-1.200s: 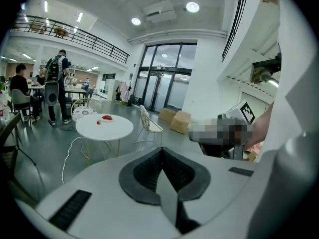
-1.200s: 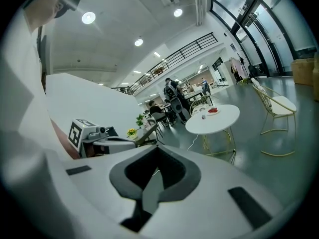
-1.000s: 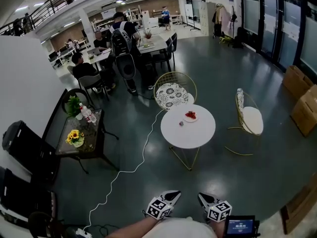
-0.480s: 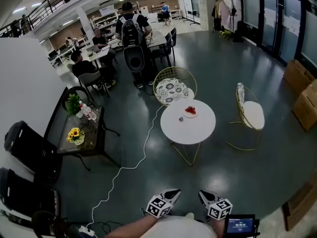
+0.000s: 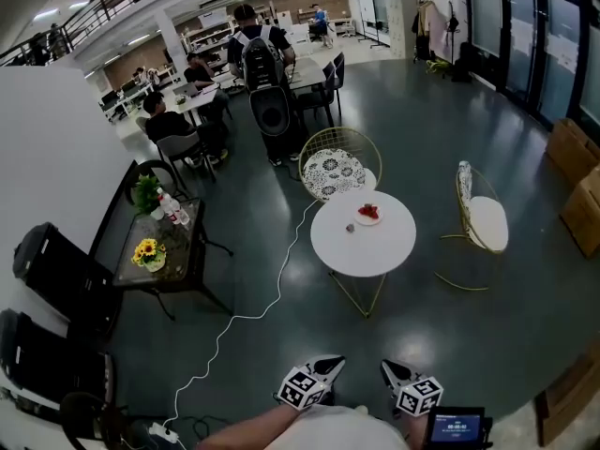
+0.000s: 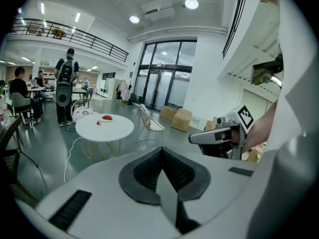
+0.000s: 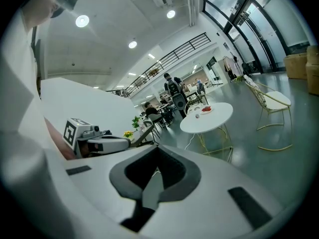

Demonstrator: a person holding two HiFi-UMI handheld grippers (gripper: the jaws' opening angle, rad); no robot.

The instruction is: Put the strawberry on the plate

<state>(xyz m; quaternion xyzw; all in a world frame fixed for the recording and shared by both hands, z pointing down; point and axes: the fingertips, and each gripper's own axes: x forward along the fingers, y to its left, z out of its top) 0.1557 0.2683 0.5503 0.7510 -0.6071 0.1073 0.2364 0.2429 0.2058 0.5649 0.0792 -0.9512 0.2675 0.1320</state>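
1. Left claw [image 6: 161, 156] closed and empty; right claw [image 7: 157, 163] likewise. Both are well apart from the round white bench [image 5: 375, 249].
2. Small reddish strawberry [image 5: 350, 228] lies on the bench, just beside the plate [image 5: 360, 221] near the far edge.
3. Probably light, soft and easily bruised: pinch gently across the widest part.

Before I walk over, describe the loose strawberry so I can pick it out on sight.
Find the round white table on gold legs mid-floor, next to the patterned chair. A small white plate with something red on it sits on top. The strawberry is the lone small reddish piece on bare tabletop just left of that plate, apart from it.
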